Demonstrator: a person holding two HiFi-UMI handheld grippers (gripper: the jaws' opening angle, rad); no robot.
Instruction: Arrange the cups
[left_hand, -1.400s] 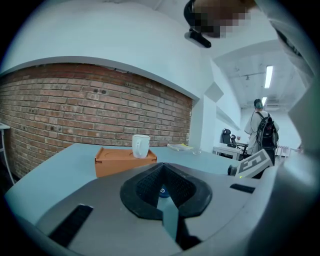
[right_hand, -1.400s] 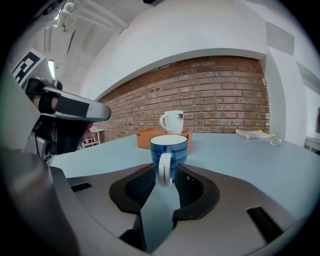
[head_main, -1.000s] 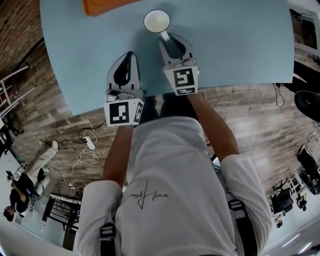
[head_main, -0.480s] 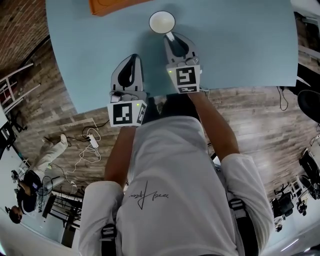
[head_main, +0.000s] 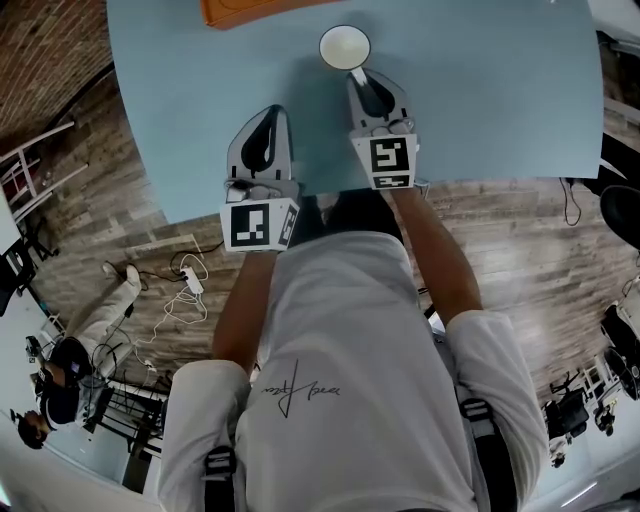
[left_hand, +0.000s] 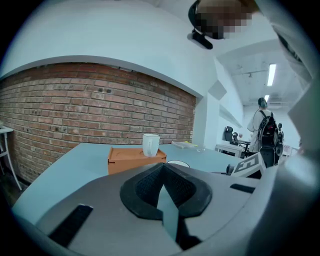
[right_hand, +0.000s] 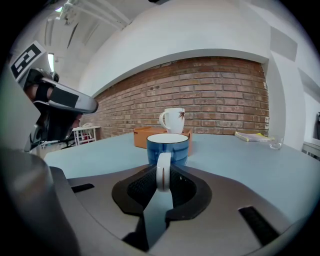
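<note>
A blue cup with a white inside (head_main: 344, 47) (right_hand: 167, 146) stands on the light blue table (head_main: 480, 90). My right gripper (head_main: 359, 76) (right_hand: 163, 176) is shut on its white handle, which points back toward me. A white mug (right_hand: 174, 120) (left_hand: 150, 145) stands on an orange box (head_main: 240, 10) (left_hand: 131, 161) farther back on the table. My left gripper (head_main: 268, 110) (left_hand: 163, 170) hovers beside the right one near the table's front edge, shut with nothing in it. The blue cup's rim (left_hand: 178, 163) shows just past it.
A thin book (right_hand: 254, 136) and a small glass (right_hand: 274, 145) lie far right on the table. The table's near edge (head_main: 300, 192) runs under both grippers. Cables (head_main: 185, 295) lie on the wooden floor. A person with a backpack (left_hand: 263, 131) stands in the background.
The head view has drifted a little, so everything sits further right in the picture. The grippers, the blue cup and the box keep their places on the table.
</note>
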